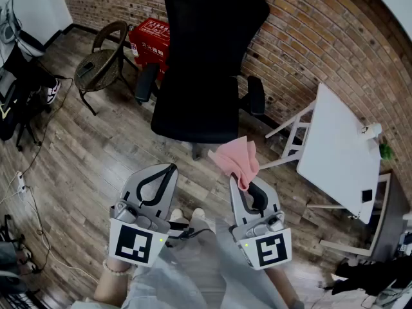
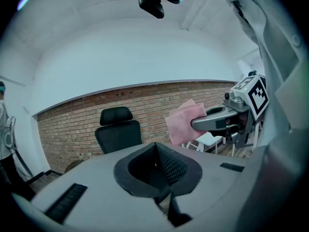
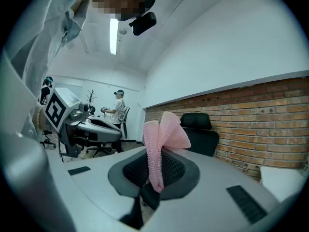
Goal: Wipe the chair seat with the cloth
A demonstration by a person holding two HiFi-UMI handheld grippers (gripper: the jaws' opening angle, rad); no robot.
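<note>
Fingers of the right gripper [image 1: 247,187] pinch the cloth [image 1: 236,160]; the left gripper [image 1: 168,170] has its fingers pressed together, empty. I'd spread the cloth flat on the chair seat [image 1: 195,116] before sweeping.

The office chair [image 1: 206,76] stands with the brick wall [image 1: 322,37] behind it. Left of the chair stands a wicker chair [image 1: 103,60], and a box [image 1: 149,37] sits between the two, against the wall. Right of the chair, a table [image 1: 338,150] stands by the same wall. In front of the chair's seat, toward its right side, the cloth [image 1: 237,159] is pinched in the right gripper [image 1: 248,188]. The left gripper [image 1: 168,170] is also in front of the seat, toward its left side.
</note>
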